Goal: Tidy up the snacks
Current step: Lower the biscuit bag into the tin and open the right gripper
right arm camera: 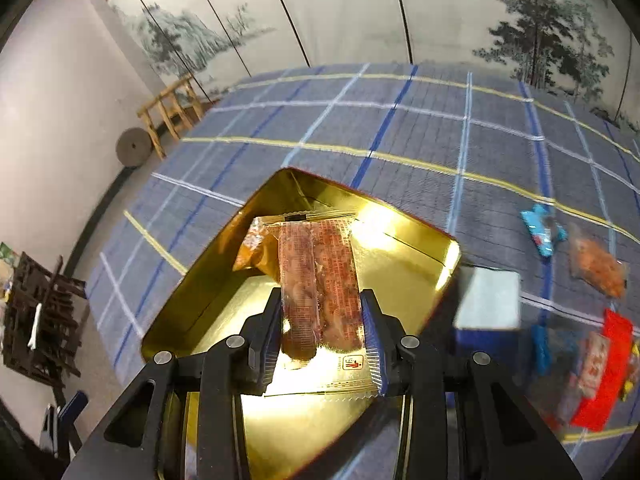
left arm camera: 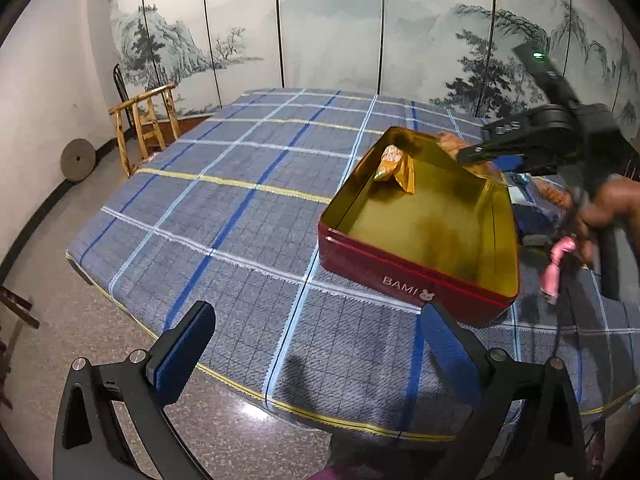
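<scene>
1 snack packet [right arm camera: 320, 276] in right gripper [right arm camera: 322, 320] above tin [right arm camera: 420, 248].

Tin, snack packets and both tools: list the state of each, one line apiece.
Red tin: lid off, open on the plaid tablecloth.
Orange packet: already inside the tin, at its far end.
Reddish snack packet: clamped in the right tool, above the tin.
Right tool: shut on the reddish snack packet.
Left tool: open, empty.
Loose snacks: on the cloth outside the tin.
</scene>
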A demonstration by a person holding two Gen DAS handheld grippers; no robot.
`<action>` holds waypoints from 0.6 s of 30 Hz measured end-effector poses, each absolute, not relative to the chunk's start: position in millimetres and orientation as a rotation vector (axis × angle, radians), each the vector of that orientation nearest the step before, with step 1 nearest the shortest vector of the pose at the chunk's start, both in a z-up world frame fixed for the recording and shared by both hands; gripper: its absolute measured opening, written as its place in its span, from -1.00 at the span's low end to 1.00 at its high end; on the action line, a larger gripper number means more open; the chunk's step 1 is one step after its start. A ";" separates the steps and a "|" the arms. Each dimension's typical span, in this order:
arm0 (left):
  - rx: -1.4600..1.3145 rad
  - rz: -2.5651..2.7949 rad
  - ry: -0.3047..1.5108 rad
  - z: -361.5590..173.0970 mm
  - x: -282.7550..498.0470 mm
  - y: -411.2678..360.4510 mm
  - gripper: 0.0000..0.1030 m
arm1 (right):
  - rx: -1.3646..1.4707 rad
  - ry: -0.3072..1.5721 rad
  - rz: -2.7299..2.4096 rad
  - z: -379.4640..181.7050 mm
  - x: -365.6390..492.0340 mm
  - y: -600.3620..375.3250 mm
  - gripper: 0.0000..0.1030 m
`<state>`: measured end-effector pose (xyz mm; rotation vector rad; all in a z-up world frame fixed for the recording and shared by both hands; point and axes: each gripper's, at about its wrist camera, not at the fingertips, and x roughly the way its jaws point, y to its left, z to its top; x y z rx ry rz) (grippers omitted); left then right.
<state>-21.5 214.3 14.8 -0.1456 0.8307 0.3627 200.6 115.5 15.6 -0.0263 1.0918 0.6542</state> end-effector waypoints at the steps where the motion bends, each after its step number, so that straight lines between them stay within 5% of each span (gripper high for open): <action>1: -0.147 0.365 0.840 13.3 -20.8 216.0 0.97 | -0.033 1.102 0.647 12.2 203.6 118.8 -0.26; 18: -0.162 0.342 0.874 6.0 -13.6 223.3 0.97 | -0.070 1.174 0.558 -24.7 231.2 154.1 -0.26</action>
